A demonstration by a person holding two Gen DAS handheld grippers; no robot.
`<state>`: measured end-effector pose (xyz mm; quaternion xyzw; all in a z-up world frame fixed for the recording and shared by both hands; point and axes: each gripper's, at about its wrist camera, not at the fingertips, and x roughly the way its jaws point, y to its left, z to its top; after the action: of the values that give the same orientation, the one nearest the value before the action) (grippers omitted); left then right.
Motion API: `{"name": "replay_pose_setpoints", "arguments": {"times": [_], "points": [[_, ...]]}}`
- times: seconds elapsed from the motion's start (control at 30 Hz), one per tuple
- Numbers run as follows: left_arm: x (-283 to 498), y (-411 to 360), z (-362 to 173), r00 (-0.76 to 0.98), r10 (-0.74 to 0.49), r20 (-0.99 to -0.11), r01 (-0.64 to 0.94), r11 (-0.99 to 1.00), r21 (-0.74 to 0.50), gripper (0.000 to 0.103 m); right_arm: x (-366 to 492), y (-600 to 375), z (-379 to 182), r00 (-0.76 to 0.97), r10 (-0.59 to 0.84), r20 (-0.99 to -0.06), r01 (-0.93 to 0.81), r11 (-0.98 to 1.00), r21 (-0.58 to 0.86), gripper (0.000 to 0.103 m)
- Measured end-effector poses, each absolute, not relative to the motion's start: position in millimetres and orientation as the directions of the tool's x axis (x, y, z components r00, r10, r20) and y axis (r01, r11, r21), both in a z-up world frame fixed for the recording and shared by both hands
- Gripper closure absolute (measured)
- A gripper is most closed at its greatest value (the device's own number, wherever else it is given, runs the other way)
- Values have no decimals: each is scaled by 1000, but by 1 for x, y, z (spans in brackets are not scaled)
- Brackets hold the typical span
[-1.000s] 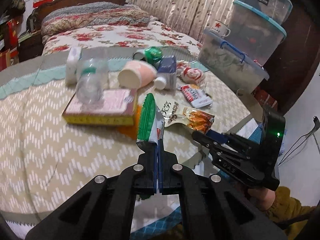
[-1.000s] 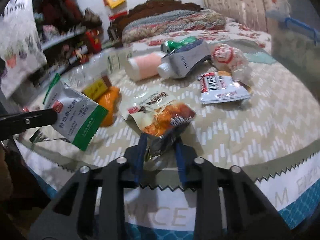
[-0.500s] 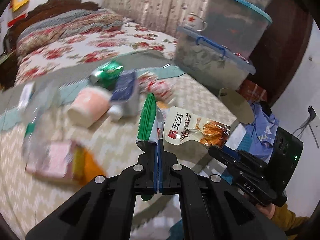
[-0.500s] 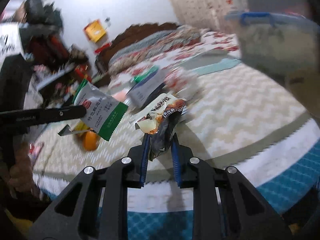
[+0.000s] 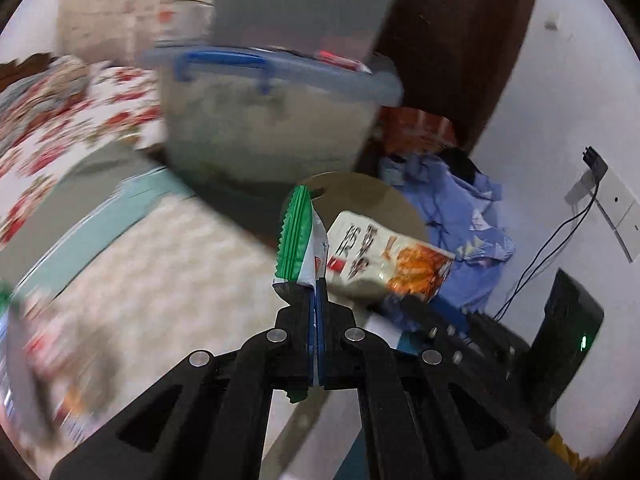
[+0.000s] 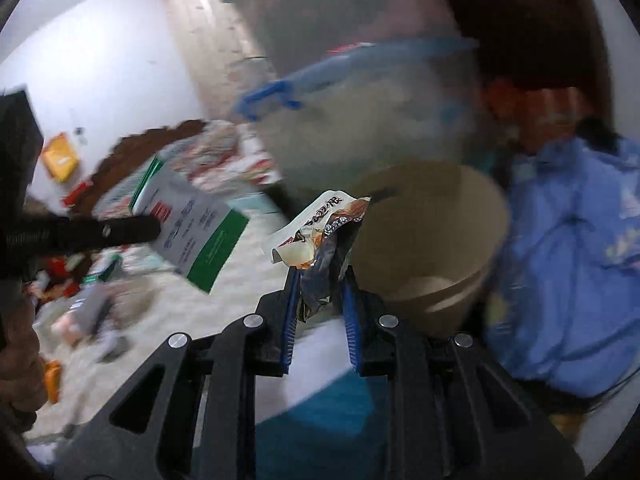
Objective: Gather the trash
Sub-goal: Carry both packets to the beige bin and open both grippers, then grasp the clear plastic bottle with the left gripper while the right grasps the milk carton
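- Left gripper: clenched on the lower edge of a flat green-and-white foil sachet; the two black fingers with blue pads stand pressed together with only the sachet's thin edge between them; the sachet stands upright above the fingertips, edge-on to the left wrist camera.
- Same sachet in the right wrist view: its printed white face with green border shows, gripped at one end by the left gripper's black fingers entering from the left.
- Right gripper: grasping a crumpled white-and-orange snack packet with a silver foil lining; the jaws stand partly apart with the bunched foil filling the gap; the packet's printed top rises above the fingertips.
- Same packet in the left wrist view: just right of the sachet, nearly touching it.
- Tan round plastic bin: open-topped; directly behind and slightly right of the snack packet; in the left wrist view its rim shows behind both wrappers.
- Clear plastic storage box with blue lid and handle: behind the bin; blurred.
- Blue cloth garment: heaped to the right of the bin.
- Table with beige zigzag-patterned cover: to the left; the items on it are too blurred to identify.
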<state>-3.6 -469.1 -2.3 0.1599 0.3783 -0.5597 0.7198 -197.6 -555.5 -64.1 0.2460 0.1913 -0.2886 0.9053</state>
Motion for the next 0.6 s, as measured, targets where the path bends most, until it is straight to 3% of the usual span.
{"name": "replay_pose_setpoints", "arguments": {"times": [0.03,0.1,0.13,0.17,0.3,0.4,0.43,0.47,0.5,0.6], "points": [[-6,-490,-7,75,-686,-723,930,311,-198,101,-199,-565,-66,745,-439,-501,635,698,332,76],[-8,-520,-17,73,-681,-728,931,308,-195,89,-198,-585,-75,719,-439,-539,661,671,336,59],[-9,-535,-24,83,-662,-745,929,322,-183,65,-200,-587,-78,708,-448,-546,675,657,336,35],[-8,-543,-27,101,-650,-753,924,341,-171,59,-205,-589,-78,703,-474,-530,689,638,343,25],[1,-527,-24,99,-661,-744,902,375,-213,61,-222,-579,-70,712,-521,-471,693,629,352,25],[4,-472,-9,115,-695,-710,889,390,-238,61,-229,-562,-59,719,-554,-421,692,627,358,24],[4,-452,-6,124,-695,-709,887,398,-235,61,-229,-557,-56,725,-554,-408,686,633,358,20],[3,-436,-4,133,-693,-708,885,404,-230,61,-227,-551,-53,737,-548,-396,674,642,365,7],[1,-418,-3,144,-693,-707,885,410,-221,61,-224,-541,-49,747,-544,-383,663,647,375,3],[-6,-346,1,191,-692,-696,879,436,-192,61,-212,-514,-39,786,-504,-357,616,679,399,3]]}}
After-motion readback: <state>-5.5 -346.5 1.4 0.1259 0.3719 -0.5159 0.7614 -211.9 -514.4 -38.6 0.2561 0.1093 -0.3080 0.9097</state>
